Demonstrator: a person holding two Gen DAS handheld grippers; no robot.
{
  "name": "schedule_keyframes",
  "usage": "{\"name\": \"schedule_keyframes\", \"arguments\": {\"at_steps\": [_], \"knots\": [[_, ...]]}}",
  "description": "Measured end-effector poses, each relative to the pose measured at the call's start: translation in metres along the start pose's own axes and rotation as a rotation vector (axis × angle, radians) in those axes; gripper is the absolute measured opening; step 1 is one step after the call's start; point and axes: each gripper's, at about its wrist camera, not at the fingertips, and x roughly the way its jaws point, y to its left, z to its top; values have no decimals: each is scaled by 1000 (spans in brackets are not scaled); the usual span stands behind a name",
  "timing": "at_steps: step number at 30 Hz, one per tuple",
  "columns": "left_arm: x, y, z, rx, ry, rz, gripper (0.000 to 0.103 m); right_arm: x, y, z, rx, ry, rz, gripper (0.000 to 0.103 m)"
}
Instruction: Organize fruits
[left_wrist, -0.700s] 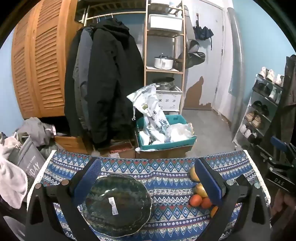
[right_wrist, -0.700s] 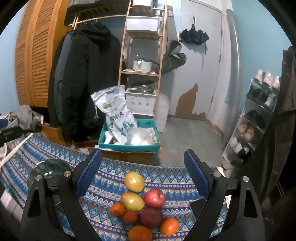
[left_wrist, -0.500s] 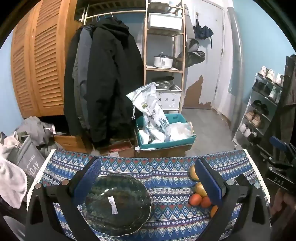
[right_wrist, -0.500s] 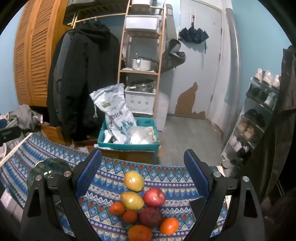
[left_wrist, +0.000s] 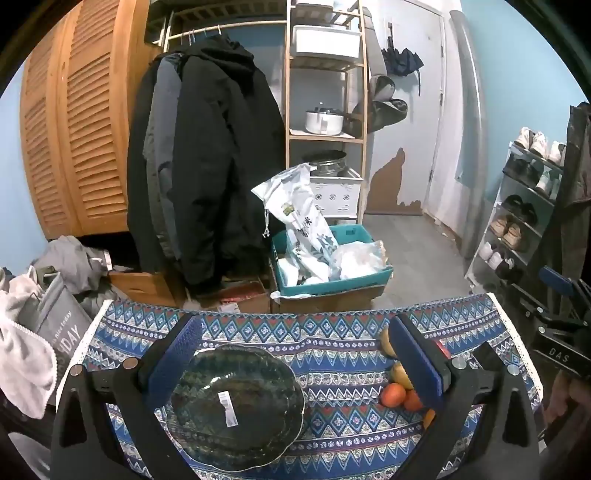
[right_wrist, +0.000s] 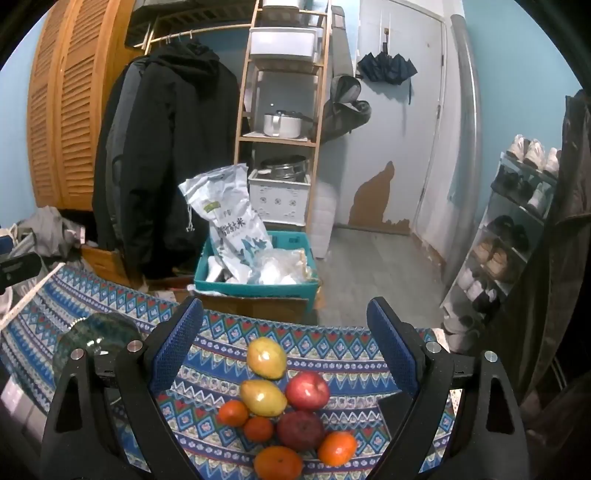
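A dark green scalloped glass plate (left_wrist: 236, 406) with a white sticker lies on the patterned blue tablecloth (left_wrist: 332, 332), below and between the wide-apart blue fingers of my left gripper (left_wrist: 295, 350), which stands open and empty. In the right wrist view, my right gripper (right_wrist: 284, 339) is open above a cluster of fruit: two yellow pears (right_wrist: 266, 357) (right_wrist: 263, 397), a red apple (right_wrist: 307, 390), a darker apple (right_wrist: 300, 429) and several oranges (right_wrist: 277, 462). The plate (right_wrist: 96, 334) shows at that view's left. Some of the fruit (left_wrist: 393, 394) peeks past the left gripper's right finger.
Beyond the table's far edge sits a teal bin (right_wrist: 255, 284) on a cardboard box with a white rice bag (right_wrist: 229, 221). Black coats (left_wrist: 199, 166), a wooden shelf (left_wrist: 325, 110), a shoe rack (right_wrist: 509, 229) and a grey bag (left_wrist: 55, 325) surround the table.
Both views have barely shifted; the plate and the fruit lie where they were, and both grippers stay wide apart.
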Motion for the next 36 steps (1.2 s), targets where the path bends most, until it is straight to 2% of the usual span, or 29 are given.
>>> {"name": "schedule_keyframes", "arguments": {"at_steps": [36], "knots": [[2, 2, -3, -7, 13, -15, 102, 2, 3, -2, -3, 8, 3, 89]]}}
